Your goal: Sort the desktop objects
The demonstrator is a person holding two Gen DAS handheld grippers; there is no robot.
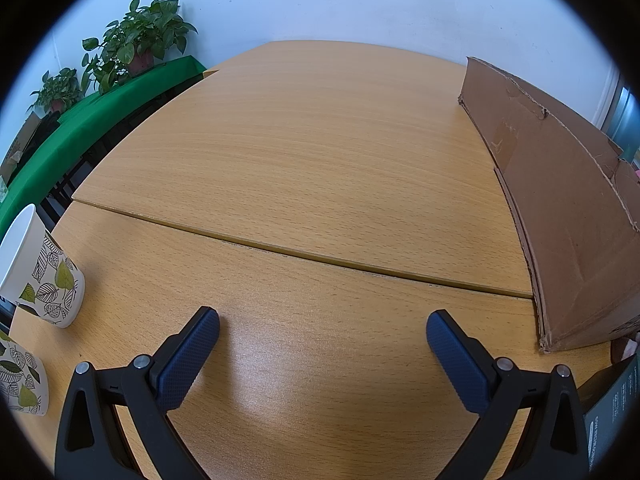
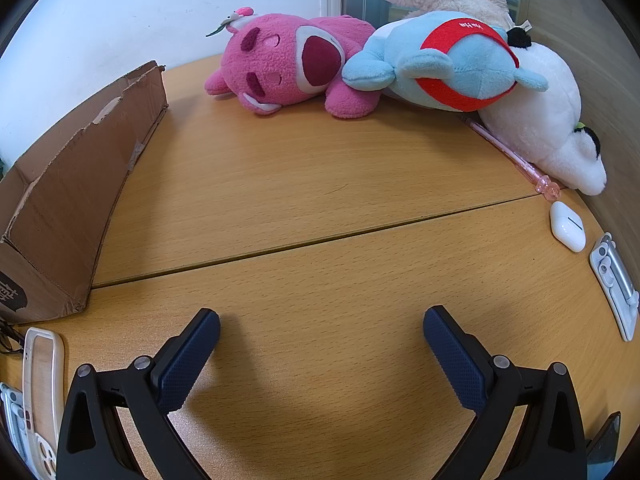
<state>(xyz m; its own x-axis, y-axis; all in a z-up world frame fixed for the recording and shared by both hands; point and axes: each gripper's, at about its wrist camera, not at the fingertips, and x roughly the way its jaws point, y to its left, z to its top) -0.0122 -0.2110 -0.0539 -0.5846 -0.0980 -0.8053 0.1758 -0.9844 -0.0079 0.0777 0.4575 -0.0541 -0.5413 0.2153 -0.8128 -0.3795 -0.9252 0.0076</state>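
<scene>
Both grippers, left gripper (image 1: pixel 322 330) and right gripper (image 2: pixel 321 330), hang wide apart and empty; steer your right one to the earbud case (image 2: pixel 567 225) near the pink pen (image 2: pixel 516 158), squaring the pads across its narrow sides

Pink plush (image 2: pixel 288 68), leaf-patterned cup (image 1: pixel 48 280).

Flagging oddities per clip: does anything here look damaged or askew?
Yes. The cardboard box has torn, ragged top edges and scuffed patches. The plush toys lie toppled in a heap at the table's far edge, with a pink pen partly tucked under the white one. Nothing spilled.
</scene>
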